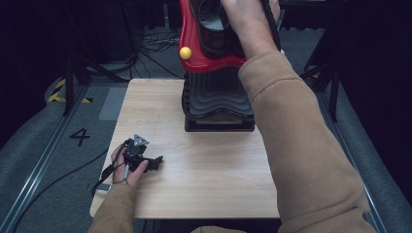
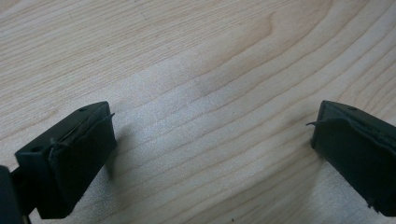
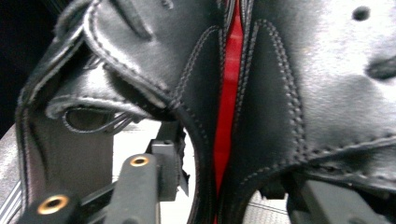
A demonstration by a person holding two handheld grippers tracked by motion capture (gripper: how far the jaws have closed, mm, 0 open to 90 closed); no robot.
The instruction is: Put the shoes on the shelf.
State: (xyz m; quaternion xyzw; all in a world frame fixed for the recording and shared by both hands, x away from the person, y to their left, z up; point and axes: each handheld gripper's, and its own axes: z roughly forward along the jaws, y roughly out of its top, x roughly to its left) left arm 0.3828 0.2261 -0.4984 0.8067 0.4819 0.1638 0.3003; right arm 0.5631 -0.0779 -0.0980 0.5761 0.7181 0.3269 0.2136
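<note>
Right tongs set loosely around boot cuff, top centre; left tongs wide on table.

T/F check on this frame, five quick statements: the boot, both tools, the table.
1. A red and black boot stands on the table. True.
2. The left tool grips the boot. False: it rests low over bare wood near the table's left edge, far from the boot.
3. The left tool's jaws are wide apart with nothing between them. True.
4. The right hand is down at the table's near edge. False: it reaches up to the top of the boot.
5. In the right tool's view, black stitched leather with a red strip sits right at the jaws. True.
</note>
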